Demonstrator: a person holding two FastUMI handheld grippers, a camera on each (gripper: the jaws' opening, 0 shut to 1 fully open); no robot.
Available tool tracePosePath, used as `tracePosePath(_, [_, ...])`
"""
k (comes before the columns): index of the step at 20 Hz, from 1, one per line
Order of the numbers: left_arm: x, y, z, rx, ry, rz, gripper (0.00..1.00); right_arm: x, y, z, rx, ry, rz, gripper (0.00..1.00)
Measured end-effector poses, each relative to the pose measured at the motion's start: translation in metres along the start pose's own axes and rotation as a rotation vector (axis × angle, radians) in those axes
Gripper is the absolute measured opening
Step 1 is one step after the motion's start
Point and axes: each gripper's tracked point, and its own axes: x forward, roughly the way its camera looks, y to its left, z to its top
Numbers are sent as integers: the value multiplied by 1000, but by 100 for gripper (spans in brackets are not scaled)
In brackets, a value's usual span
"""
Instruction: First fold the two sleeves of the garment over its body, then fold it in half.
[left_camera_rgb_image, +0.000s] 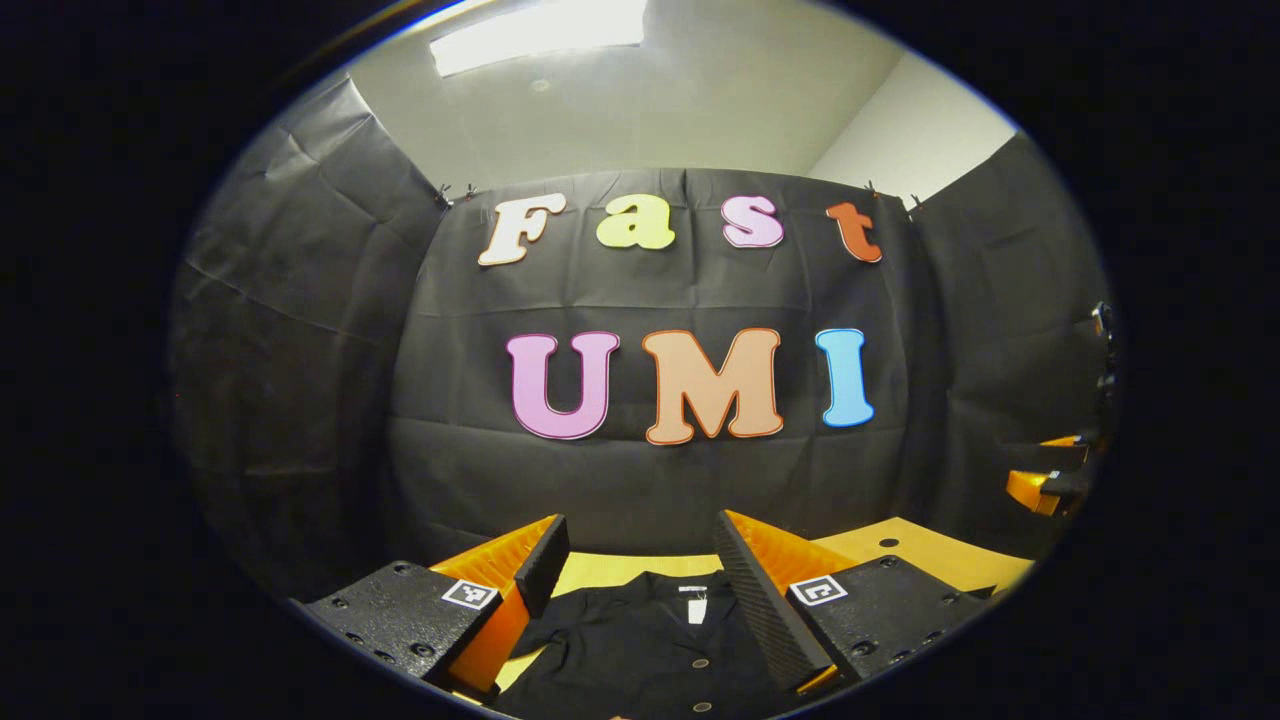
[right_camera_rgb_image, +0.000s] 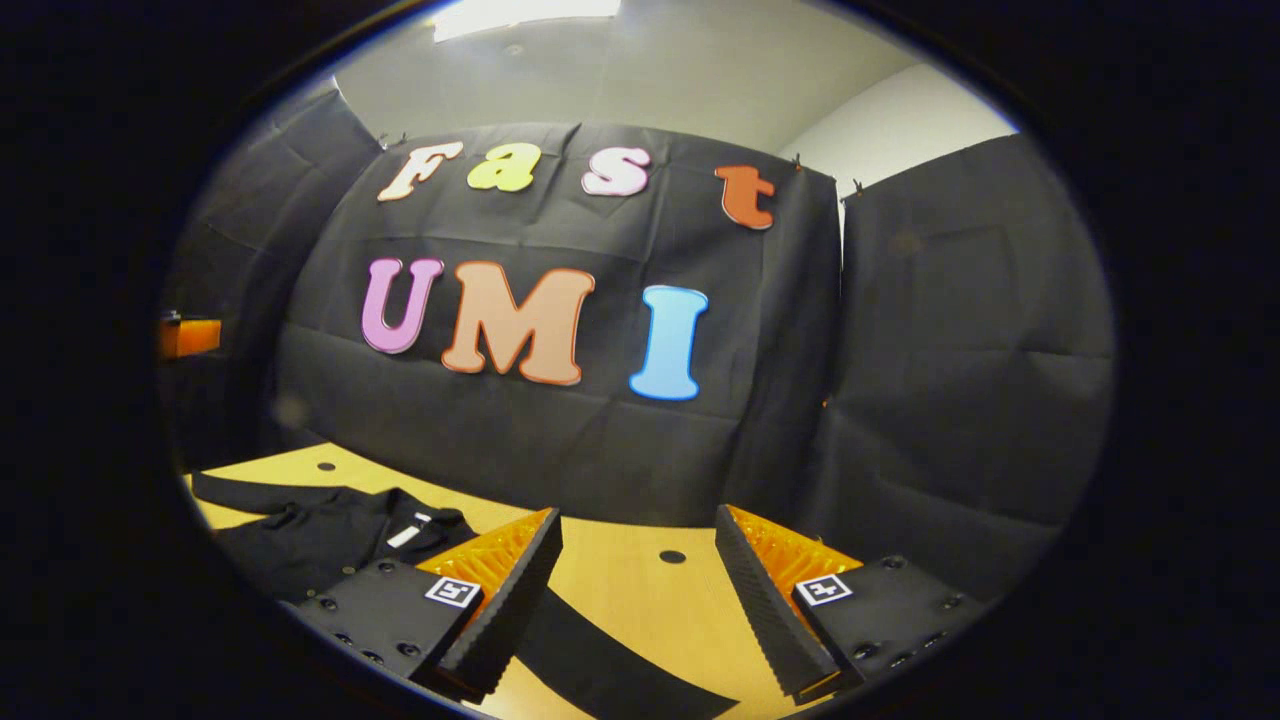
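You are looking at a black garment (left_camera_rgb_image: 640, 640), plain and unpatterned, with small dark round buttons down its front and a white tag at the collar. One of its black sleeves (right_camera_rgb_image: 610, 665) lies as a dark band across the table (right_camera_rgb_image: 640, 590), which is a warm yellow-tan with a few small dark round holes. The booth wall (left_camera_rgb_image: 650, 480) behind is black creased cloth. Above it the ceiling (left_camera_rgb_image: 700, 90) is pale grey-white with a bright white light panel (left_camera_rgb_image: 540, 30), and the room's wall (right_camera_rgb_image: 890, 125) at the corner is white
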Motion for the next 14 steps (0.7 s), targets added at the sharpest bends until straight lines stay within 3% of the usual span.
tracePosePath(14, [3, -63, -5, 49, 36, 25, 93, 15, -56, -190, -92, 456, 118, 98])
